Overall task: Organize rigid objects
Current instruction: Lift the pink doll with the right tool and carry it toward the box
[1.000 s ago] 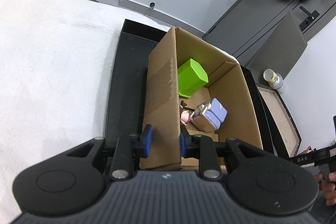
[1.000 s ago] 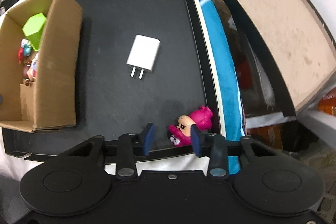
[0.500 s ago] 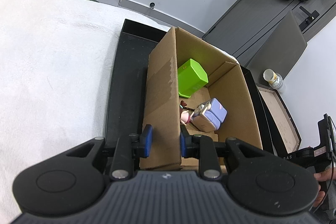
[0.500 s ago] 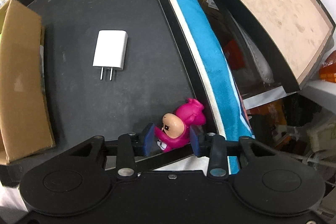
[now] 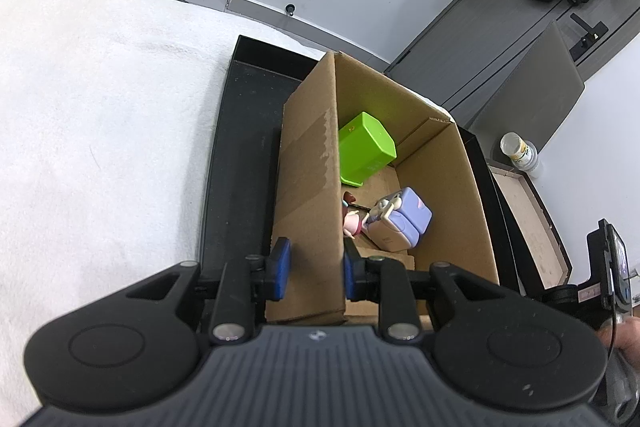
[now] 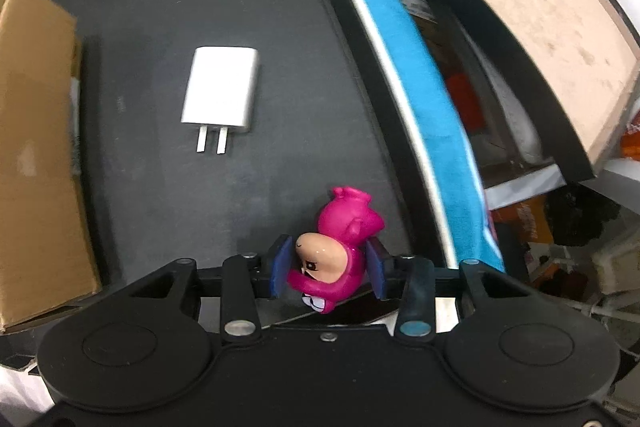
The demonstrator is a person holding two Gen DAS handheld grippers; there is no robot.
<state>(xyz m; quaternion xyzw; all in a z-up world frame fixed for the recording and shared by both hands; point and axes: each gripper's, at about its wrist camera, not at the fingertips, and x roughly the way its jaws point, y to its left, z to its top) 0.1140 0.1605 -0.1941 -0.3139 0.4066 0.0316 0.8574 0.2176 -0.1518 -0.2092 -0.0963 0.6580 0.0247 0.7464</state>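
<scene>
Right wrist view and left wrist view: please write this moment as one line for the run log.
left claw: shut on cardboard box wall | right claw: around pink figure on black tray, contact unclear | white charger: on tray

Lighting: even, bright indoor light from overhead. White bed cover [image 5: 100, 131] near overexposed, texture washed out. Cardboard box [image 5: 308, 187] casts a soft shadow on the black tray [image 6: 240, 27]; green glow on its inner wall. Fisheye bending strong at edges in both views. Right wrist view softly blurred at the periphery; left wrist view sharp.
</scene>
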